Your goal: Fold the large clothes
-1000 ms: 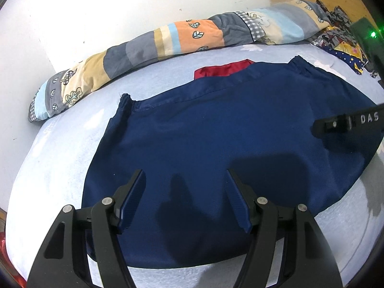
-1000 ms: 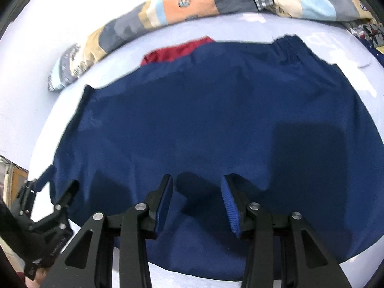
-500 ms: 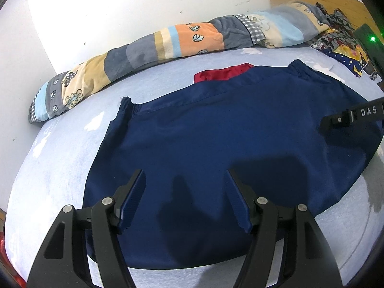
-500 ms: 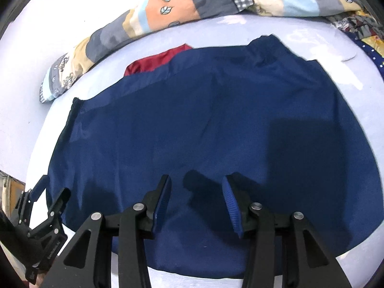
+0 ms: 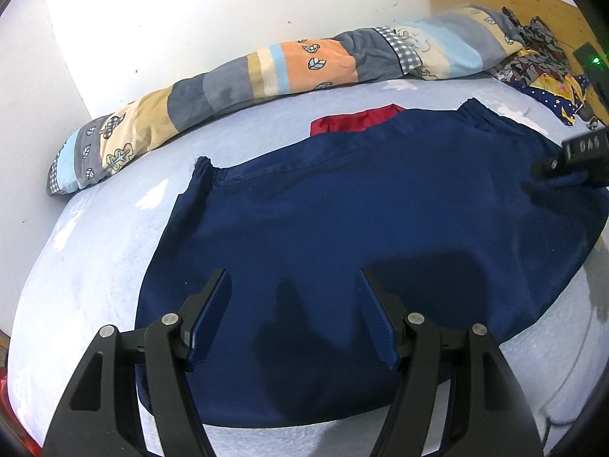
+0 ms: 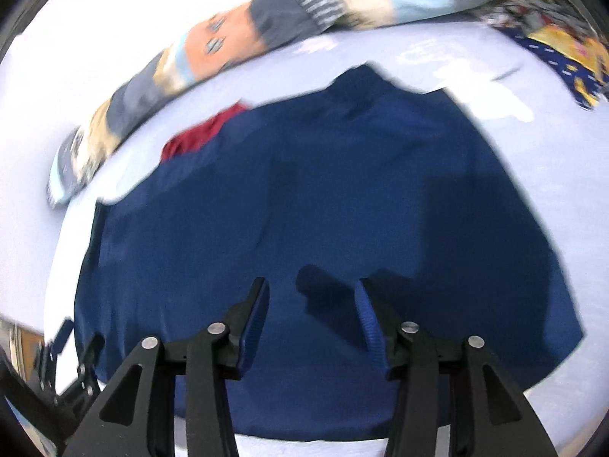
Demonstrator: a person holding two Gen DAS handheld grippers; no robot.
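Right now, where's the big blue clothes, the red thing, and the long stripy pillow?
Blue garment (image 5: pixel 361 228), left wrist view, its flat middle.
Red cloth (image 5: pixel 354 122), left wrist view, the part peeking out.
Patchwork pillow (image 5: pixel 312 63), left wrist view, orange patch.

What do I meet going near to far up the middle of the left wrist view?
left gripper → navy garment → red cloth → pale blue bedsheet → patchwork bolster → white wall

A white wall is seen across the top; a wooden headboard is set at upper right; a pale blue bed sheet is spread below.
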